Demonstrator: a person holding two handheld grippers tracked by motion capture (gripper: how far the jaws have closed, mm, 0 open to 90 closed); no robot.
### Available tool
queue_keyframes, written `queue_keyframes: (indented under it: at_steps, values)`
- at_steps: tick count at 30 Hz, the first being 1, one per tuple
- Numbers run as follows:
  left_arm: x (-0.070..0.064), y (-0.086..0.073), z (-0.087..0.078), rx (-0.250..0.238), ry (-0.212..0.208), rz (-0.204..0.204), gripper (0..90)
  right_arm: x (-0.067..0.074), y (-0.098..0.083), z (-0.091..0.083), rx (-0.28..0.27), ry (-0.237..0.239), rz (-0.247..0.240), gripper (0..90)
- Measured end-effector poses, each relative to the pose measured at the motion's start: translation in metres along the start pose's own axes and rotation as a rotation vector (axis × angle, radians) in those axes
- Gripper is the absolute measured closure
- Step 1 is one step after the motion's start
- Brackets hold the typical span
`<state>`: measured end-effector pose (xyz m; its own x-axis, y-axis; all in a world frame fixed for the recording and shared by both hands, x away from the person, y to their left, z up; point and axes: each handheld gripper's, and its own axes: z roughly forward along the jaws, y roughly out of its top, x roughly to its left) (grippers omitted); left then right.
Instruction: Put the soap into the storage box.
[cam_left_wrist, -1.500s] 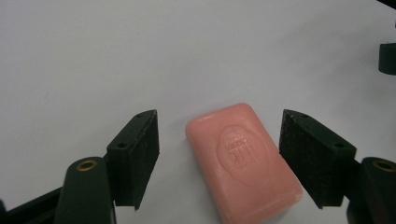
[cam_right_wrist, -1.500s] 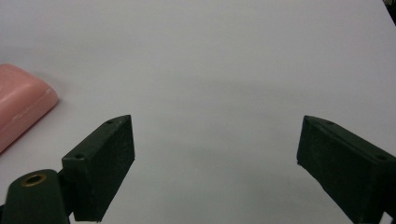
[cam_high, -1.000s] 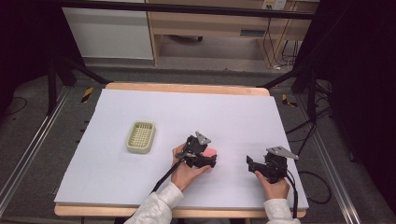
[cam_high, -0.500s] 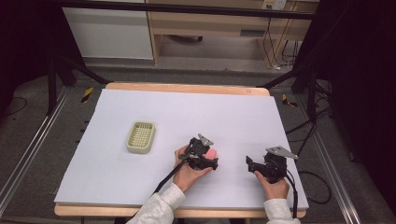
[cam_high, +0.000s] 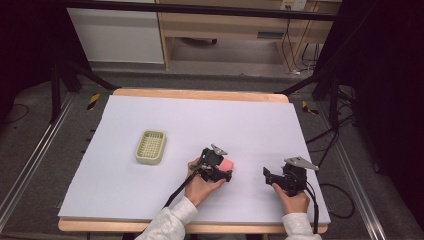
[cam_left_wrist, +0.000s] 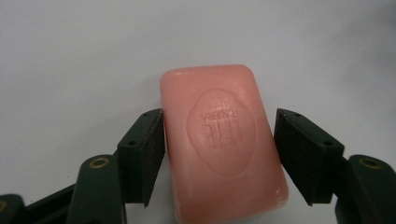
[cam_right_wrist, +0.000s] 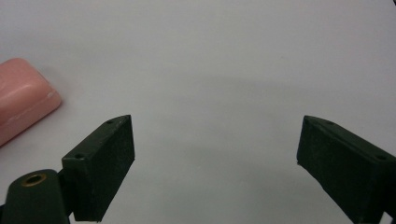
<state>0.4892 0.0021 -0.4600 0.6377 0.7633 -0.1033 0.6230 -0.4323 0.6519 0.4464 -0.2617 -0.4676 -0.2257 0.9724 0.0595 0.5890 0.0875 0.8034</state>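
Left gripper view: your left gripper straddles pink soap near table's front edge, jaws not yet clamped, one touching; likely lining up grasp. Right gripper spread wide, empty, waiting beside.

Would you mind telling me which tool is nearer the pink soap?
Left. The left tool straddles the soap; the right tool sits apart, off to its side.
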Motion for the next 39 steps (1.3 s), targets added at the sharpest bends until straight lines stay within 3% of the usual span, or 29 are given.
queue_keyframes:
  at_steps: [7,14,17,25,39]
  values:
    - [0.003,-0.001,-0.001,0.001,-0.022,-0.013,35.8,0.000,0.000,0.000,0.001,-0.001,-0.002,11.6]
    - [0.003,0.004,-0.002,0.008,-0.021,0.017,34.2,0.000,0.000,0.000,0.001,0.001,-0.002,11.6]
    - [0.003,0.008,-0.001,0.025,-0.021,0.027,30.3,0.000,0.000,0.000,0.001,0.002,-0.002,11.6]
    - [0.004,0.013,0.009,0.086,-0.014,0.053,30.2,0.000,0.000,0.000,0.001,0.003,-0.002,11.6]
    - [0.003,0.014,0.015,0.124,-0.014,0.045,33.3,0.001,0.000,0.000,0.003,0.003,-0.002,11.6]
